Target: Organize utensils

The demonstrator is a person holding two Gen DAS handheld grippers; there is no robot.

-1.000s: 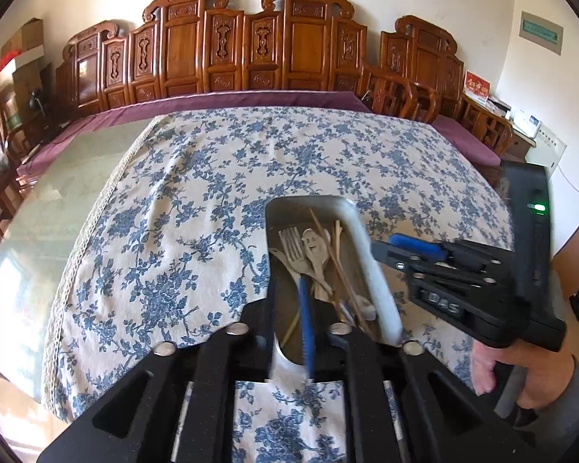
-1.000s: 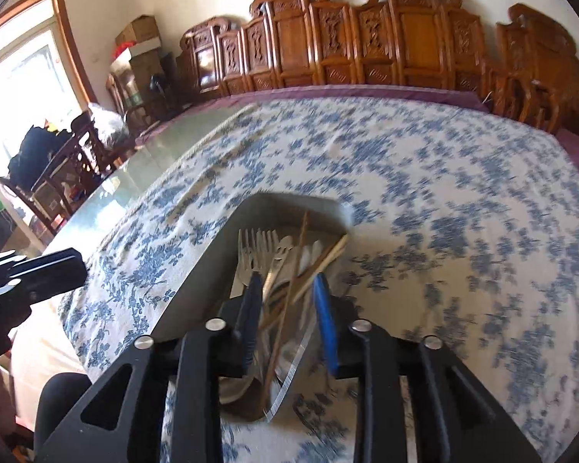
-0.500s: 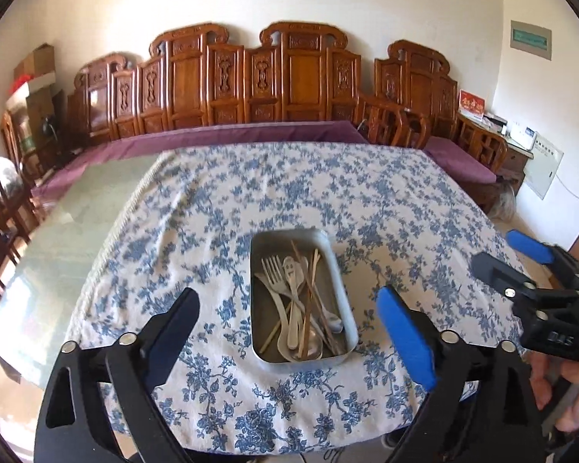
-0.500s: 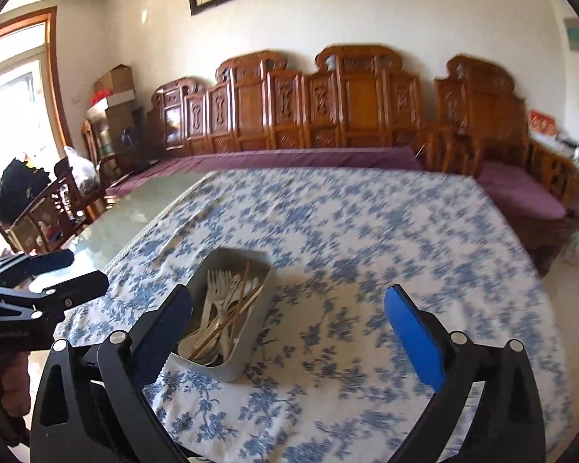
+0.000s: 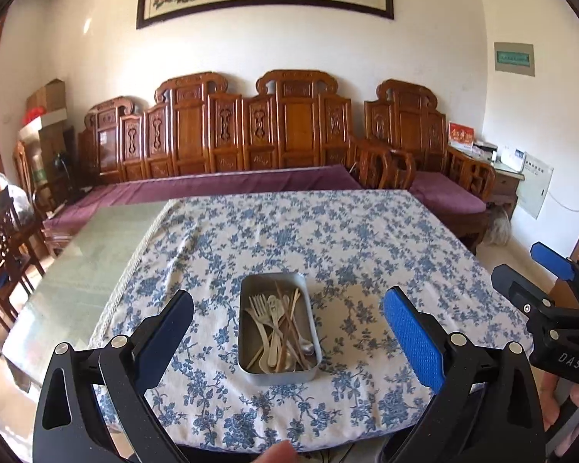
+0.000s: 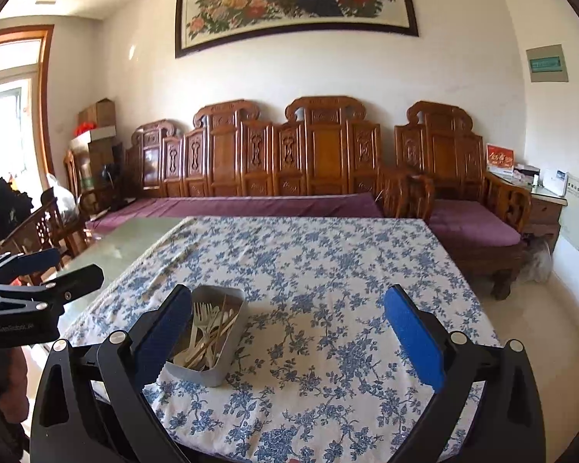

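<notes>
A grey metal tin (image 5: pixel 280 378) sits on the blue floral tablecloth near the table's front edge. It holds pale forks, spoons and wooden chopsticks (image 5: pixel 278 328) lying lengthwise. My left gripper (image 5: pixel 287 301) hangs above and in front of the tin, open wide, with nothing between its blue pads. In the right wrist view the tin (image 6: pixel 212 374) and its utensils (image 6: pixel 208 328) lie lower left, partly behind the left finger. My right gripper (image 6: pixel 288 295) is open and empty too. Each gripper shows in the other's view: the right gripper (image 5: pixel 517 260), the left gripper (image 6: pixel 77 263).
The floral cloth (image 5: pixel 328 239) covers most of the table, with bare glass top (image 5: pixel 85 270) at the left. A carved wooden bench (image 5: pixel 251 139) with purple cushions stands behind, and wooden chairs (image 5: pixel 4 239) at the left. A fingertip (image 5: pixel 278 453) shows at the bottom edge.
Both grippers went from nearly shut just over the tin to wide open. Both drew back and up, so the tin now looks smaller and farther away.
</notes>
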